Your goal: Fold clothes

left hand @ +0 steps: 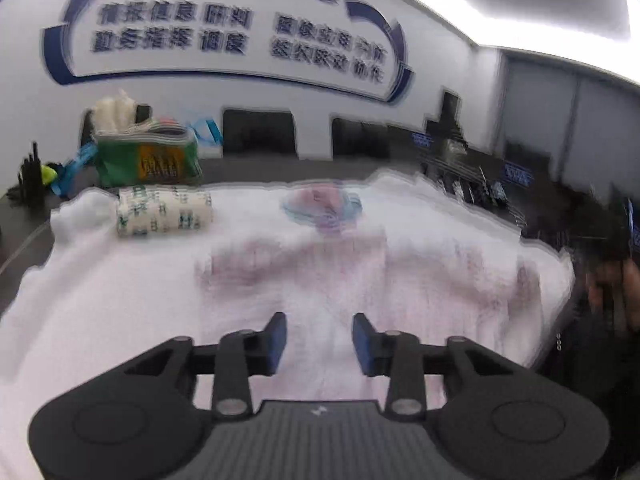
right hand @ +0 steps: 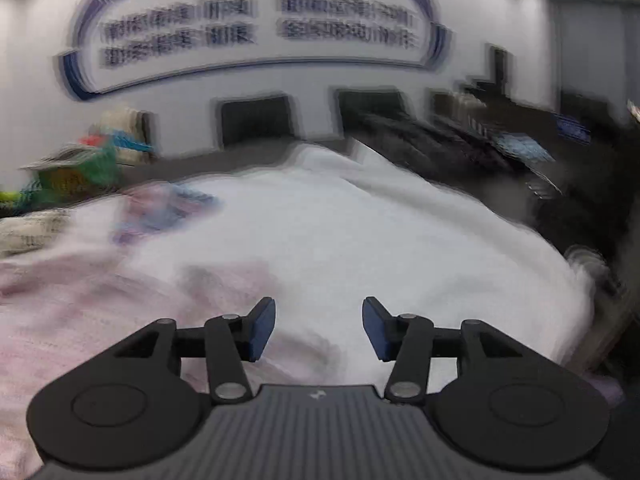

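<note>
the left gripper [left hand: 319,344] and the right gripper [right hand: 319,329] both hang over the cloth with their blue pads apart and nothing between them, so each is released, holding no fabric. both views are smeared by blur, and fine detail is lost.

the task's thing, one pale pink garment [left hand: 360,280], lies spread flat on a white sheet [left hand: 120,300] that covers the middle of the dark table [left hand: 24,240]. it sits toward the near edge, right under the left gripper's fingers and to the left of the right gripper's. lying flat like this, it looks set down so that a fold can be made; which fold is in hand i cannot tell.

finished work seems to be kept out of the way along the far edge of the sheet: one folded white bundle with green print [left hand: 162,210] near the far left corner, and one folded pink-and-blue piece [left hand: 322,206] near the far middle. behind the sheet, one green bag [left hand: 148,160] stands stuffed with cloth, probably the supply. two dark chair backs [left hand: 258,130] stand against the wall.
</note>
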A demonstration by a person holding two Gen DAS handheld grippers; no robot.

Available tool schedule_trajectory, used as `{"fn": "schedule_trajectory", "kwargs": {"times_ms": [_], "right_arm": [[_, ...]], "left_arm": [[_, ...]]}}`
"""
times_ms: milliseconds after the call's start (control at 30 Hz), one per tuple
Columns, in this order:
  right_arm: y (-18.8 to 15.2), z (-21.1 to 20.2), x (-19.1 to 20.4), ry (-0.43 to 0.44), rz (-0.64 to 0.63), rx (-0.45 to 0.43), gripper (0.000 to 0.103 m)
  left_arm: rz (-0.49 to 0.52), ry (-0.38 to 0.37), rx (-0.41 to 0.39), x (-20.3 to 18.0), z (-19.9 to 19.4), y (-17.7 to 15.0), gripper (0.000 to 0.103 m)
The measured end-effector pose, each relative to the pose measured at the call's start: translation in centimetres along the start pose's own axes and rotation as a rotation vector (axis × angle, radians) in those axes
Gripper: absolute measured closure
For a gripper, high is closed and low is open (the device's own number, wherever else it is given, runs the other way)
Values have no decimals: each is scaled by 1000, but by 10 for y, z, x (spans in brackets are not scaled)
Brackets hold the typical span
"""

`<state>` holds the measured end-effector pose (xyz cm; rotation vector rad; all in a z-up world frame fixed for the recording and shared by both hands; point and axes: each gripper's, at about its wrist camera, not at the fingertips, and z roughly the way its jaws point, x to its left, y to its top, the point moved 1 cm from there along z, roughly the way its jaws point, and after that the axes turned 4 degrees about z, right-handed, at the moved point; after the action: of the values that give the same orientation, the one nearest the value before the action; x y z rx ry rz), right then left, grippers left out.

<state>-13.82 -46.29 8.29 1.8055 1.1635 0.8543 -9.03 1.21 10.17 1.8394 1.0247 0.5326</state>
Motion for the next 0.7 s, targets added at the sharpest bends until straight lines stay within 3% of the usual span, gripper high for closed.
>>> {"fn": "schedule_trajectory", "kwargs": {"times_ms": [67,167,267,400,500,533,567,600,667,700], "right_arm": [[17,12,43,117,-121,-9,53],[38,39,113,291,-336,-1,45],[49,88,166,383,-503,79,44],[60,154,191,453,-523,208,42],[49,185,205,462,-555,298,42],[44,193,209,452,-559,311,48],[40,198,211,443,-548,311,60],[42,205,209,417,-506,301,84],[47,224,202,310,-368,276,81],[47,232,199,272,-330,263,71]], "left_arm": [[32,12,6,-9,26,31,48],[183,-13,112,-5,88,63,40],[234,34,207,23,144,71,40],[197,30,301,71,200,58,40],[158,121,311,94,225,53,45],[127,134,288,102,229,54,63],[87,150,264,111,233,56,70],[0,179,233,121,236,60,69],[-117,202,200,135,243,61,49],[-158,215,211,140,248,59,47]]}}
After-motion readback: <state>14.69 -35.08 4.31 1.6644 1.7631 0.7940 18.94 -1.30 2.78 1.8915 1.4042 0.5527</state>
